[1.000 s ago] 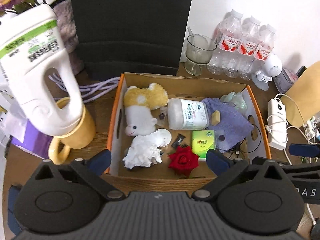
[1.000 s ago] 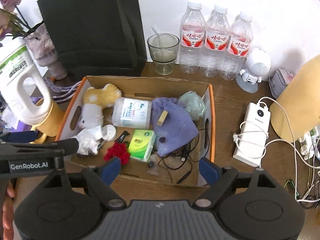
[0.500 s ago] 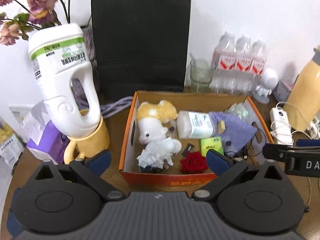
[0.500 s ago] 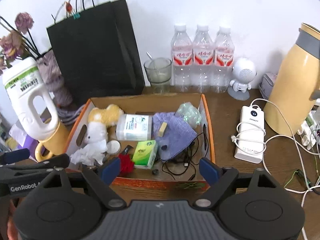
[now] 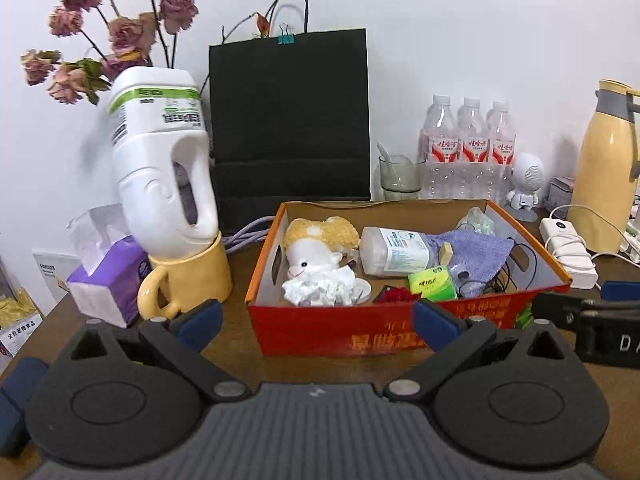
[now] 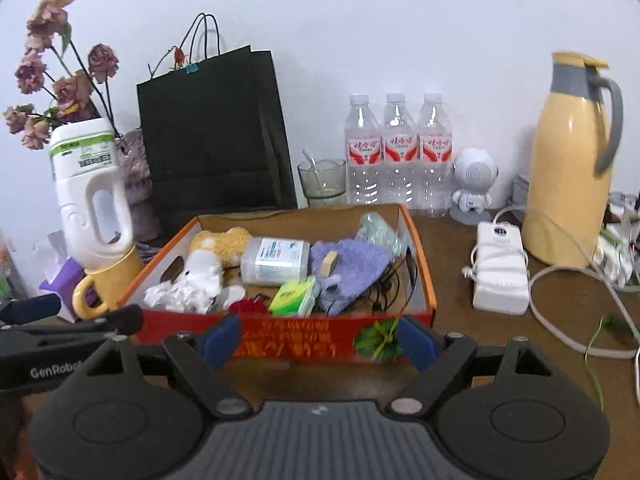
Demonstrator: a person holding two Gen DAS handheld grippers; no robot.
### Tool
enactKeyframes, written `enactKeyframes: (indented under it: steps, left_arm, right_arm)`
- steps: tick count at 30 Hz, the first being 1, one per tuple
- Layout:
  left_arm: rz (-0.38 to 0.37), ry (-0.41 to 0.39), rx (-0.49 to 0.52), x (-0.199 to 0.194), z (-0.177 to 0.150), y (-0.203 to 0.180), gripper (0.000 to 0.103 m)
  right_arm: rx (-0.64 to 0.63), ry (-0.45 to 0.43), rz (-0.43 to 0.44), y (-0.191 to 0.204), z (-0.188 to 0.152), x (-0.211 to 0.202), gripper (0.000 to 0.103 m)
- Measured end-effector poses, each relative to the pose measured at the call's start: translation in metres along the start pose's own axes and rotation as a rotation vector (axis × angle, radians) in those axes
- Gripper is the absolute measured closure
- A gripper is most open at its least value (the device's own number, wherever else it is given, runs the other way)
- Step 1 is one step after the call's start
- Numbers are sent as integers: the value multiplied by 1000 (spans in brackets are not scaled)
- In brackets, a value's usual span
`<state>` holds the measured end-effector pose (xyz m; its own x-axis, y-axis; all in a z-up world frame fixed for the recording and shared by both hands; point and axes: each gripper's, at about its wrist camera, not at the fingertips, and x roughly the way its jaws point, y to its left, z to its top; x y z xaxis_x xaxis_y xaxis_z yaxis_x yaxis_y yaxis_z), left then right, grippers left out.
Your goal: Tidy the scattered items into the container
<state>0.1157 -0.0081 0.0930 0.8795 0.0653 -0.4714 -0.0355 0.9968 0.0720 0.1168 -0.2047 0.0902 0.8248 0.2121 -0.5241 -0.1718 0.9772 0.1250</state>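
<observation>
Two open claws before a filled box on a cluttered brown desk.
Behind the desk [image 6: 460, 360] stands a white wall, with a black paper bag [image 6: 216, 132], a yellow jug [image 6: 568, 160] and three water bottles [image 6: 398, 148] along it. The red cardboard box [image 5: 320, 332] sits mid-desk, holding a plush toy [image 5: 312, 248], a purple cloth [image 6: 352, 268] and a green tissue pack [image 6: 296, 296]. Left claw [image 5: 316, 320] and right claw [image 6: 318, 340] both gape wide, empty, touching nothing.
</observation>
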Motion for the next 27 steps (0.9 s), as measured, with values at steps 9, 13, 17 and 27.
enactKeyframes:
  steps: [9,13,17,27]
  left_arm:
    - [-32,-11,-6,-42,-45,-5,0]
    - [-32,-53,2,-69,-60,-7,0]
    - [-50,-67,-10,-97,-80,-3,0]
    - [-55,-35,-38,-149,-131,14,0]
  right_arm:
    - [-15,-20,-9,5,-53,-41,18]
    - [-16,-36,-1,11,-74,-68,17]
    - [-24,-69,-14,15,-92,-93,14]
    - [-12,-52,-12,16,-150,-138,14]
